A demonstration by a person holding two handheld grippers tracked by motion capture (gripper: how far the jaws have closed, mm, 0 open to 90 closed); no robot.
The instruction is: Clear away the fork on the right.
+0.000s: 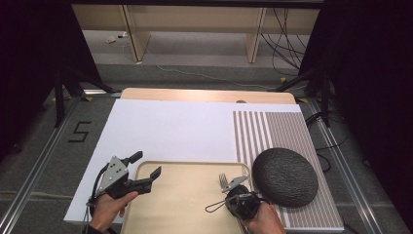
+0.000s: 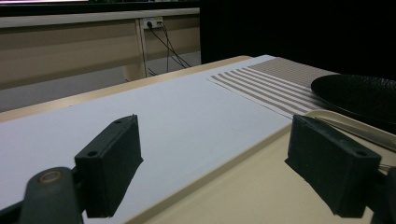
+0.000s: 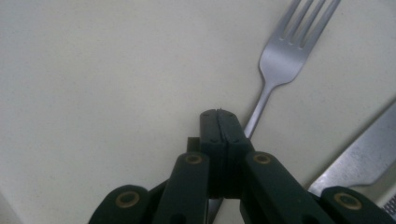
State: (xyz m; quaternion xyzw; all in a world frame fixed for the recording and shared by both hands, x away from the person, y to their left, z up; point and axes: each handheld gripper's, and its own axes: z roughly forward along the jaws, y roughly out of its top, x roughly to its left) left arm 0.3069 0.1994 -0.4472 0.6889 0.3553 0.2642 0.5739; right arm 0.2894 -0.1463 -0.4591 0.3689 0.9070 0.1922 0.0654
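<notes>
A silver fork (image 1: 224, 181) lies on the beige tray (image 1: 180, 209), tines pointing away from me. In the right gripper view the fork (image 3: 285, 51) runs from upper right down under my right gripper (image 3: 219, 114), whose jaws are pressed together with nothing visible in the seam; the handle passes beneath them. From above, the right gripper (image 1: 230, 190) sits at the tray's right side. My left gripper (image 1: 146, 164) hovers over the tray's left rim with its jaws wide apart and empty; in its own view the left gripper (image 2: 215, 163) looks out across the tray (image 2: 261, 191).
A dark round plate (image 1: 285, 176) rests on the striped placemat (image 1: 272, 131) right of the tray. A knife blade (image 3: 359, 158) lies beside the fork near the tray's right rim. A white sheet (image 1: 165, 131) covers the table behind the tray.
</notes>
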